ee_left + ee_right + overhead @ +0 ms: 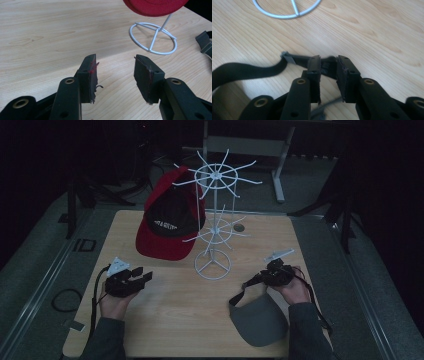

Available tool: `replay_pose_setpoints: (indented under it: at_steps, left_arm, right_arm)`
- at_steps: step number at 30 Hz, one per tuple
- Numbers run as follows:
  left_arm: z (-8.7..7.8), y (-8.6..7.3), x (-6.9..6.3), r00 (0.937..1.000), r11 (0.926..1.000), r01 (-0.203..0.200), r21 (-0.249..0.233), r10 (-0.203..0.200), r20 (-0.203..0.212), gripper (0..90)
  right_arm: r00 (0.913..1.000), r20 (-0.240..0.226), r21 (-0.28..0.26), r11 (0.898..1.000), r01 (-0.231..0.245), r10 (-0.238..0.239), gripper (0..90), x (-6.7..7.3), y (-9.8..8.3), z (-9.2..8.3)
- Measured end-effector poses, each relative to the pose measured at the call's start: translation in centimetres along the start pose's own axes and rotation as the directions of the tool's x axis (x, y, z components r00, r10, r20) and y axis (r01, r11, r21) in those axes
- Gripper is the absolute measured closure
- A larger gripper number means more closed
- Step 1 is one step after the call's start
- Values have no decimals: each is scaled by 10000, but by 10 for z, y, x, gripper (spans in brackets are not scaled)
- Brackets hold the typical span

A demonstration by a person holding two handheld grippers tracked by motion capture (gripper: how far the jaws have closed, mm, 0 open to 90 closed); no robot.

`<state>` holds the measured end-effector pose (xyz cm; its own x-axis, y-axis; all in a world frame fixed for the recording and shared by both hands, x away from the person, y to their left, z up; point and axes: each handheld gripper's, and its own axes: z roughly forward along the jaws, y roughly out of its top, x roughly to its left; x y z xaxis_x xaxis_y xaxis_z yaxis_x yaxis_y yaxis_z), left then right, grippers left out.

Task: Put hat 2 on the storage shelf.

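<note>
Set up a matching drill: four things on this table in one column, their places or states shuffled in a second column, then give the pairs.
1. red cap
2. grey visor
3. left gripper
4. white rack

a. jaws wide apart over bare wood
b. hangs on the rack
c. lies at the table's near edge
d. stands mid-table on a ring base

Pairs: 1-b, 2-c, 3-a, 4-d

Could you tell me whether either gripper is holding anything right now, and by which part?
The right gripper pinches the black strap of the grey fabric visor near its buckle end. The left gripper is open, holding nothing.
</note>
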<state>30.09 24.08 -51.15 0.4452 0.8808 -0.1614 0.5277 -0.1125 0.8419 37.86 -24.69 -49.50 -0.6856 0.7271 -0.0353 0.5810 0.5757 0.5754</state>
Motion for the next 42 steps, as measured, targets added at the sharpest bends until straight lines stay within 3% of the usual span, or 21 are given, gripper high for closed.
replay_pose_setpoints:
  at_steps: [10,19,26,36,42]
  left_arm:
    - [0,0,0,10000,10000,3,10,-3,3,538]
    - [0,0,0,10000,10000,19,9,-19,10,537]
    - [0,0,0,10000,10000,19,31,-19,12,536]
    - [0,0,1,10000,10000,34,28,-34,13,533]
    - [1,0,0,10000,10000,33,27,-33,9,532]
  right_arm:
    - [9977,-338,180,9981,588,-582,654,6,13,12]
    - [9870,-869,299,9899,1382,-1352,616,12,13,20]
    - [9808,-1260,115,9884,1517,-1491,614,14,15,24]
    - [9655,-1834,585,9784,1983,-1847,619,16,10,33]
    - [9603,-1792,1014,9669,2341,-2137,627,20,8,38]
